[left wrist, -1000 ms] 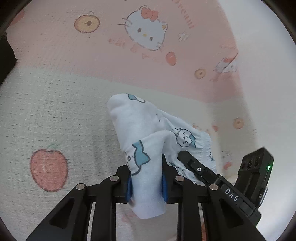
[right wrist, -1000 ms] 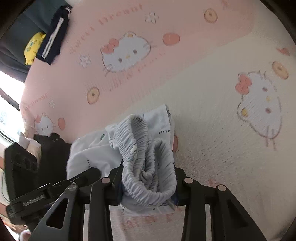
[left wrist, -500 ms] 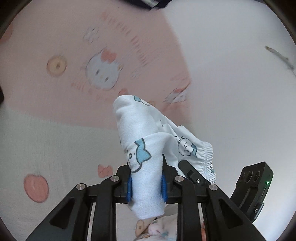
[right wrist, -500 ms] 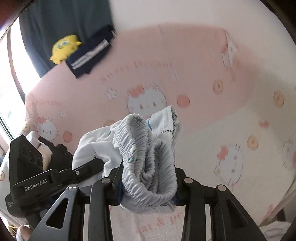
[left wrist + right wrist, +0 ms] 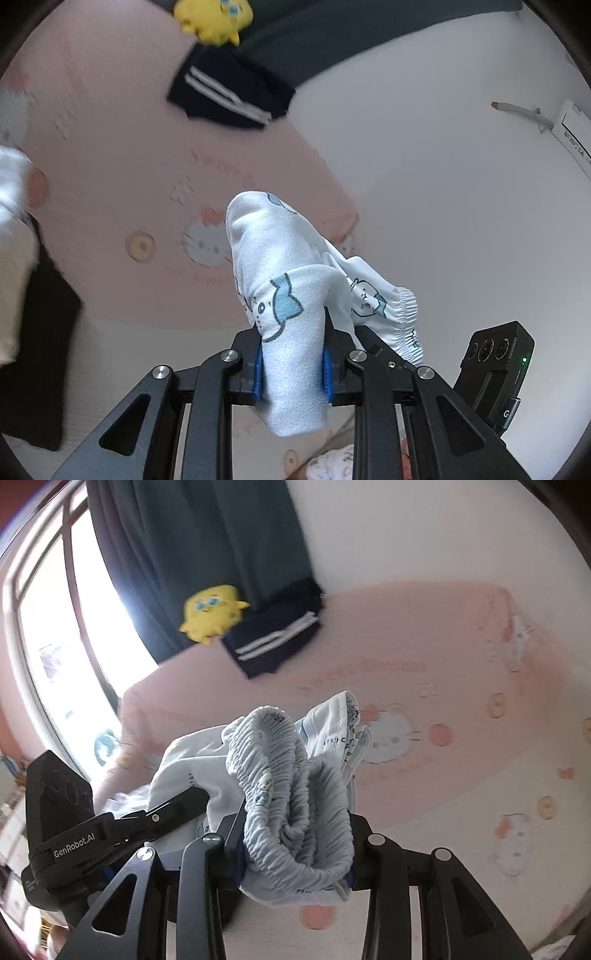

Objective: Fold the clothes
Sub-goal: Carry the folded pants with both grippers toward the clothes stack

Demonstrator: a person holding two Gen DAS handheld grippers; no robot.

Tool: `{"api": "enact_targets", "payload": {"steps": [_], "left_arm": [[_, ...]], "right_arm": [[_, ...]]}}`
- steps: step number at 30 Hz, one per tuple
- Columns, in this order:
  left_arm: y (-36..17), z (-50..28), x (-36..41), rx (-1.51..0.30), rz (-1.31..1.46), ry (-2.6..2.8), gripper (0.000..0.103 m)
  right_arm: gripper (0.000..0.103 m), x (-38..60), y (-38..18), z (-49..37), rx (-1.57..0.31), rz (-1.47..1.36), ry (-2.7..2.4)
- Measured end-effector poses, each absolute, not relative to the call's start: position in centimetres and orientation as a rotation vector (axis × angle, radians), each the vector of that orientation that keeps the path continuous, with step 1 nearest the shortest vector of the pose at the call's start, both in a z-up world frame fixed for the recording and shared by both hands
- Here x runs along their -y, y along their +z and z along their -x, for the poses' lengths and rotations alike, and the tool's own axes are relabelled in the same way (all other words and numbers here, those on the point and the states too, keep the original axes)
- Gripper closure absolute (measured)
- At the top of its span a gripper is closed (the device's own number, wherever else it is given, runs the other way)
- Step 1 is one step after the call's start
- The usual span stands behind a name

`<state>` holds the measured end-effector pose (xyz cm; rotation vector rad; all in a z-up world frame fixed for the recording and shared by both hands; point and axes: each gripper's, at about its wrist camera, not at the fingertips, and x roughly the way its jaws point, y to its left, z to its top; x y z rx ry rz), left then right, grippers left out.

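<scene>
Left wrist view had the left tongs (image 5: 291, 363) clamped on the white cartoon-print shorts (image 5: 284, 280), held up above the pink bedsheet (image 5: 110, 206). Right tongs (image 5: 295, 849) were pinching the bunched elastic waistband (image 5: 291, 786), left ones just beside.

A bed (image 5: 461, 657) fills most of both views, its pink-and-cream sheet printed with cartoon cats and round peach shapes. Behind it rises a plain white wall (image 5: 443, 166), where an air conditioner (image 5: 576, 133) sits at the right edge. A dark curtain (image 5: 207, 554) hangs beside a bright window (image 5: 62, 635) — daylight washes it out. At the curtain's foot lie a yellow plush (image 5: 212, 613) and dark striped shorts (image 5: 273, 642).
</scene>
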<state>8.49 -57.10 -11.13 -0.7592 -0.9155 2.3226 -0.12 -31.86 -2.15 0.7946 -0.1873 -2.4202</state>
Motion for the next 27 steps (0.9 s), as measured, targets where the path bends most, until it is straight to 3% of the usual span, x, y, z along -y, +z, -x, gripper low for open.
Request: {"api": "enact_targets", "payload": {"steps": [12, 27], "left_arm": [[-7.9, -13.8, 68.9, 0.97, 0.726, 2.564, 0.083], [-10.8, -10.5, 77.3, 0.9, 0.855, 2.769, 0.083]], "right_arm": [[0.066, 43.4, -1.2, -1.9, 0.121, -0.788, -2.144], [0.066, 54.3, -5.6, 1.3, 0.307, -0.941, -1.828]]}}
